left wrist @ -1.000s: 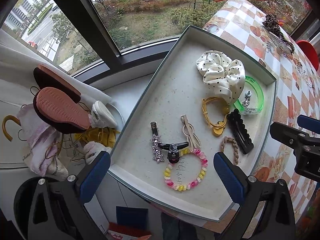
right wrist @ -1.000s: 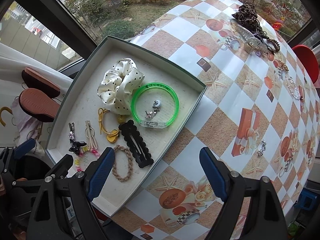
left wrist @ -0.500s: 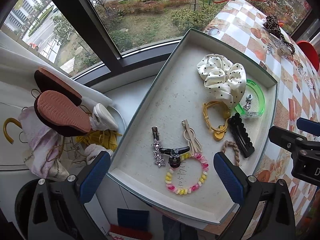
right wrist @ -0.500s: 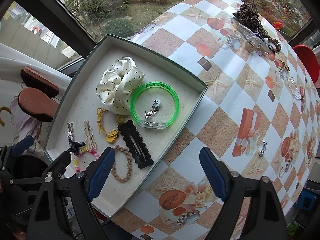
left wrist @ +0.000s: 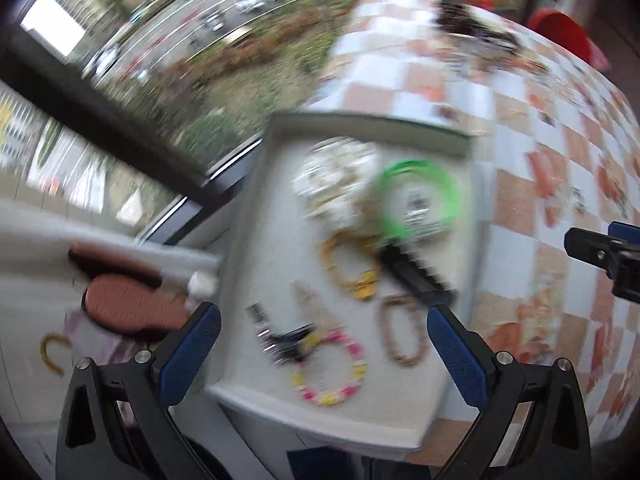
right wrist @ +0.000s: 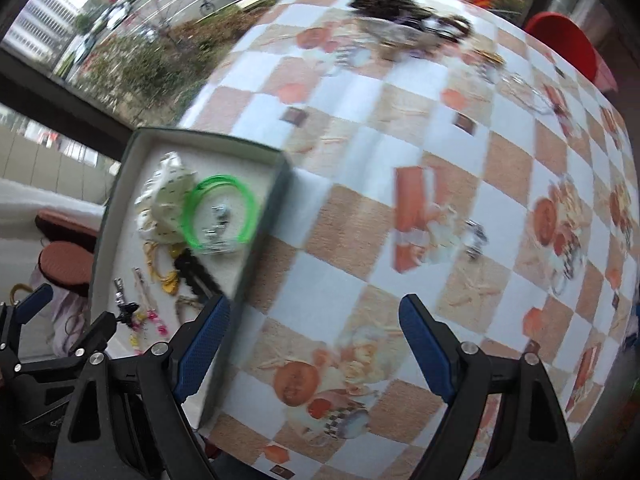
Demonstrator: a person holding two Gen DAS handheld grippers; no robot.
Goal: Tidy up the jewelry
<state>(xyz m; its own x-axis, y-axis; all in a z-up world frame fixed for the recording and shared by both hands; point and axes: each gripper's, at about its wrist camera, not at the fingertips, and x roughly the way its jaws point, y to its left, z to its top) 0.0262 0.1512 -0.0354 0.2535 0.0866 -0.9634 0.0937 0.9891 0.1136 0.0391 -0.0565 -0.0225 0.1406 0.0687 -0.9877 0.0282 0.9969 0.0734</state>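
A shallow grey tray [left wrist: 360, 426] [right wrist: 120, 200] at the table's left edge holds a white dotted scrunchie [left wrist: 336, 178] [right wrist: 164, 200], a green bangle [left wrist: 416, 200] [right wrist: 218, 210], a black clip [left wrist: 416, 276], a yellow band [left wrist: 352, 268], a braided loop [left wrist: 402, 338] and a pink-yellow bead bracelet [left wrist: 330, 368]. My left gripper [left wrist: 320, 354] is open and empty above the tray's near end. My right gripper [right wrist: 314, 350] is open and empty over the chequered tablecloth [right wrist: 500, 168]. A small silver piece [right wrist: 474, 240] lies loose on the cloth. Both views are motion-blurred.
A heap of dark hair accessories [right wrist: 400, 4] and loose chains [right wrist: 520, 88] lie at the table's far side. A red chair [right wrist: 568, 48] stands beyond. Shoes [left wrist: 128, 308] lie on the ledge left of the tray, under the window.
Both grippers have swung quickly to the right, so the tray has shifted left in both views and more tablecloth shows. Both stay open and empty.
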